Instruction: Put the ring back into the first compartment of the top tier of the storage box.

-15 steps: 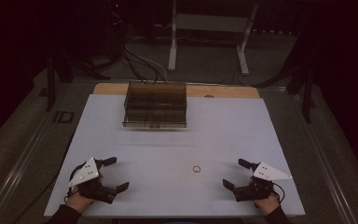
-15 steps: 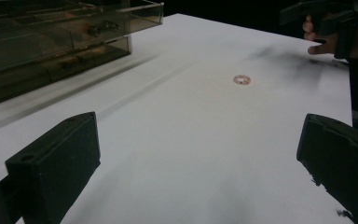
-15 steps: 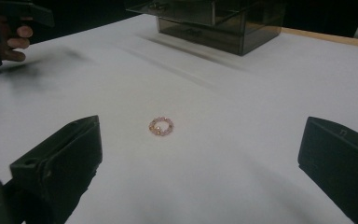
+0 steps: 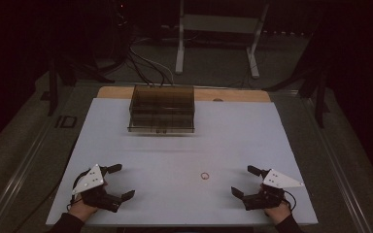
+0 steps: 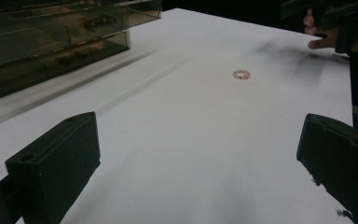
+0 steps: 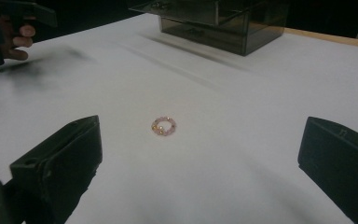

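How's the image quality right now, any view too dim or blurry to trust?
High view: dim, dark surroundings, the bead ring tiny. Right gripper view: ring sharp, beads distinct, soft shadows on the white table. Left gripper view: ring small, smoky drawer box slightly soft.

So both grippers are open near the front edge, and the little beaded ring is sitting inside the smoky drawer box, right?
Not quite. The beaded ring lies on the bare white table, apart from the drawer box, as the high view shows. The left gripper and right gripper are indeed open.
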